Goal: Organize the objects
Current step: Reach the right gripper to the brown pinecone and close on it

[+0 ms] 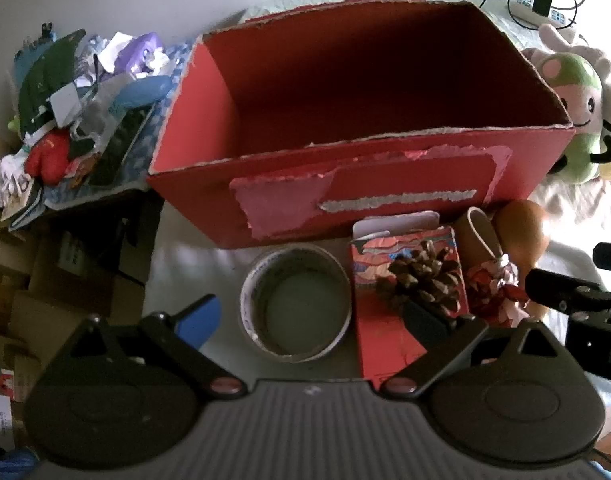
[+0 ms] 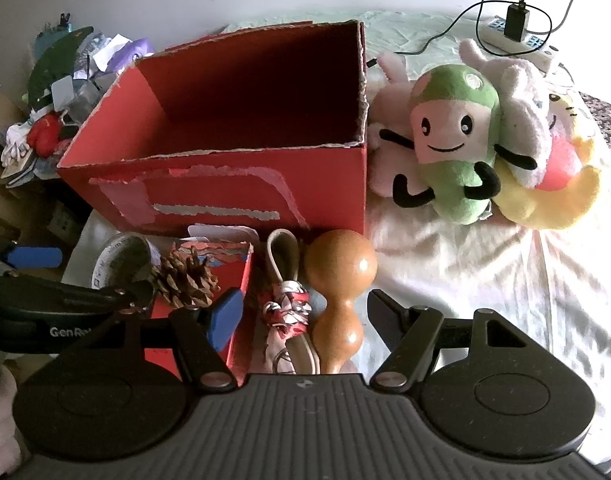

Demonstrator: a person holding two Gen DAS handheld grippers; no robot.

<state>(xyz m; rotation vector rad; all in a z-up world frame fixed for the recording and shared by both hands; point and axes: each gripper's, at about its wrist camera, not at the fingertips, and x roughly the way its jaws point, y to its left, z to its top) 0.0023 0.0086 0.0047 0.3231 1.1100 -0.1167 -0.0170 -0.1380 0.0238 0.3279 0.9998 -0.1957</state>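
My left gripper (image 1: 309, 316), wide open and holding nothing, frames the tape roll (image 1: 296, 305); pine cone (image 1: 419, 276) on red packet (image 1: 401, 304) beside it. My right gripper (image 2: 305, 316), equally wide and empty, brackets the wooden gourd (image 2: 339, 280); only this view fully shows the plush toys (image 2: 457, 136) right of the red box (image 2: 225, 184).

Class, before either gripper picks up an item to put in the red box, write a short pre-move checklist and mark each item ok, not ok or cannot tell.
1. Red cardboard box open on top, looks empty: ok.
2. Left gripper open, nothing held: ok.
3. Right gripper open, nothing held: ok.
4. Tape roll sits between the left fingers: ok.
5. Pine cone loose on the red packet, may roll: not ok.
6. Wooden gourd-shaped piece stable: cannot tell.
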